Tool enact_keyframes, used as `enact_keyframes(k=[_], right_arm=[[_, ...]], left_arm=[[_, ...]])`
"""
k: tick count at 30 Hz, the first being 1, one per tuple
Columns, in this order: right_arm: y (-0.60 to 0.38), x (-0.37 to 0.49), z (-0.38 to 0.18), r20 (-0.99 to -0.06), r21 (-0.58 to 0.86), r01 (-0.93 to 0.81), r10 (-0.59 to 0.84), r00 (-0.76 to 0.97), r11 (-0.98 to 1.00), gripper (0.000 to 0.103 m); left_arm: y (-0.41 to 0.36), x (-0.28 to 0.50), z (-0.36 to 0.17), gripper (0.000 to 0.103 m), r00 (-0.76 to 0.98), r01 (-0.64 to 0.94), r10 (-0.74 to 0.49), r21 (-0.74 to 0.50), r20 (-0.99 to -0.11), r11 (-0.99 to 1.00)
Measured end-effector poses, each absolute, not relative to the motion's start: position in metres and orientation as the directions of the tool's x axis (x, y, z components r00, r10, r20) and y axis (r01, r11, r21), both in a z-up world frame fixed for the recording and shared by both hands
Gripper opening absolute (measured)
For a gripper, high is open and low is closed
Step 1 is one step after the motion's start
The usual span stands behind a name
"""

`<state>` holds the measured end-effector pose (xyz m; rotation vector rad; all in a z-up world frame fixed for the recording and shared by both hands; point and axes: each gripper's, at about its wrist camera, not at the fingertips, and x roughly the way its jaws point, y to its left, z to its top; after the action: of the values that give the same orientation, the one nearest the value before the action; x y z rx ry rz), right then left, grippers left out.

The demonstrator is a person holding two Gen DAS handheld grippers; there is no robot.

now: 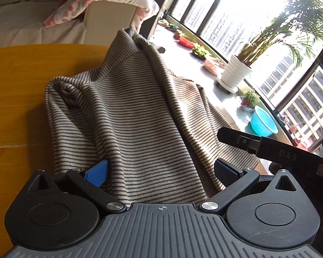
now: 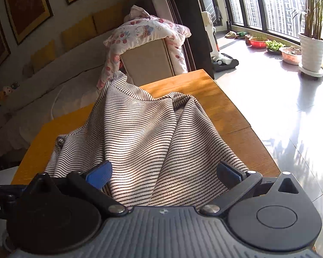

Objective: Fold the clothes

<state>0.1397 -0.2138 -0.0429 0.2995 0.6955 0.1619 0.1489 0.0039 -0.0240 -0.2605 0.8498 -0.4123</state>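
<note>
Striped garment (image 1: 127, 111): beige with thin dark stripes, bunched and tented in the middle of both frames, partly on the wooden surface (image 1: 17, 90), its right side hanging past the edge toward the floor in the left wrist view. Not folded as it lies; deep soft creases, one peak at upper centre.

Handling, my judgement: soft, limp knit, light, slightly fuzzy so not slippery; nothing fragile. It will sag wherever unsupported. Best taken at an edge or corner, pinching a single layer, not the bulky middle.

Left hand-held gripper (image 1: 161, 169): jaws spread wide, cloth lying between the pads, nothing pinched. Right hand-held gripper (image 2: 163, 172): the same, jaws apart, fabric draped between them, released.

Containers: turquoise basin (image 1: 263, 123) at right of the left wrist view, contents not visible. White ribbed pot (image 2: 311, 52) holds a tall palm. Red bowl (image 2: 258, 42) on the floor holds greens.
</note>
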Motion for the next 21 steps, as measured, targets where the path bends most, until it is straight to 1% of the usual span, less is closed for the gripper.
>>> enact_keyframes(k=[2, 4, 5, 6, 8, 14, 17, 21], right_arm=[[-0.216, 0.165, -0.052, -0.592, 0.396, -0.07, 0.313, 0.742, 0.916, 0.103], [-0.216, 0.18, -0.066, -0.6, 0.435, -0.048, 0.329, 0.729, 0.899, 0.103], [-0.215, 0.18, -0.068, -0.582, 0.437, -0.055, 0.328, 0.744, 0.898, 0.103], [-0.213, 0.181, -0.069, -0.588, 0.431, -0.058, 0.328, 0.739, 0.901, 0.103], [-0.207, 0.177, -0.069, -0.604, 0.402, -0.077, 0.328, 0.727, 0.912, 0.103], [-0.214, 0.138, -0.067, -0.603, 0.458, -0.118, 0.405, 0.687, 0.881, 0.103], [-0.217, 0.117, -0.066, -0.601, 0.484, -0.138, 0.443, 0.665, 0.864, 0.103], [-0.215, 0.067, -0.065, -0.605, 0.476, -0.192, 0.478, 0.637, 0.858, 0.103]], left_arm=[[0.008, 0.156, -0.03, 0.103, 0.586, 0.255, -0.455, -0.38, -0.671, 0.889], [0.014, 0.157, -0.036, 0.103, 0.585, 0.235, -0.43, -0.364, -0.688, 0.901], [0.018, 0.155, -0.04, 0.103, 0.587, 0.231, -0.424, -0.359, -0.69, 0.904], [0.024, 0.151, -0.041, 0.103, 0.594, 0.25, -0.443, -0.37, -0.671, 0.895], [0.029, 0.146, -0.041, 0.103, 0.592, 0.26, -0.46, -0.383, -0.662, 0.886], [0.043, 0.124, -0.04, 0.103, 0.58, 0.258, -0.478, -0.408, -0.66, 0.876], [0.058, 0.096, -0.04, 0.103, 0.568, 0.258, -0.493, -0.427, -0.659, 0.867], [0.075, 0.057, -0.039, 0.103, 0.535, 0.271, -0.517, -0.444, -0.668, 0.854]])
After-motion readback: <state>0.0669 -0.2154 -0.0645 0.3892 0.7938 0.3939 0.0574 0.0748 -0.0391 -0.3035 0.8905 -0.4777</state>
